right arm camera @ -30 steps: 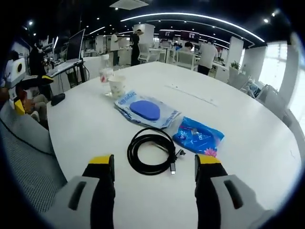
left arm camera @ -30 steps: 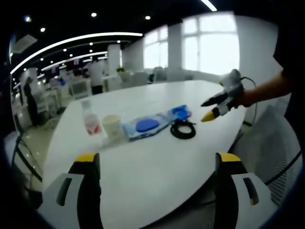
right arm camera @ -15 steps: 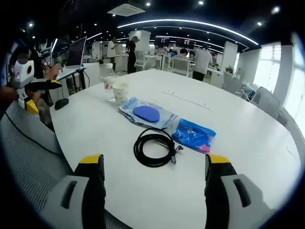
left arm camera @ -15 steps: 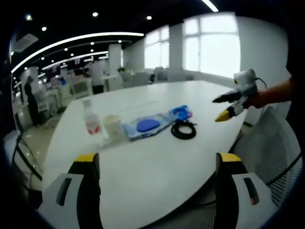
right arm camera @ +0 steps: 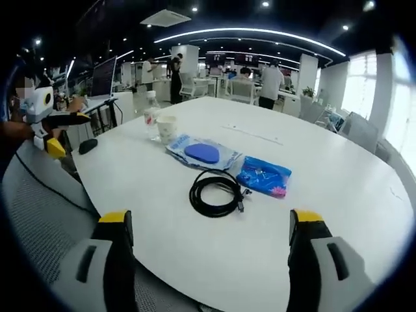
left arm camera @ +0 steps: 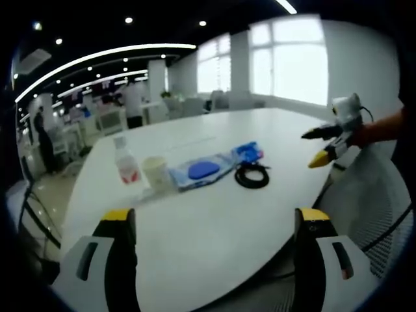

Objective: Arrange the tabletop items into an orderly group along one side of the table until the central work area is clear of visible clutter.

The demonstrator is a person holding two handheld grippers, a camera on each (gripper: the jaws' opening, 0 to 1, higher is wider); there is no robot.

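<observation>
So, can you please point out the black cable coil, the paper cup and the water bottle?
Black cable coil (right arm camera: 216,194), right gripper view, on the near arc of its loop.
Paper cup (right arm camera: 167,129), right gripper view, on its side wall.
Water bottle (left arm camera: 125,166), left gripper view, on its label.

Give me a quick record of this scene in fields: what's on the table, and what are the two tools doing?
table: white
items, in a row: bottle, cup, pouch with blue disc, blue packet
nearer the right tool: coiled black cable
left tool: open, holding nothing
right tool: open, holding nothing
</observation>
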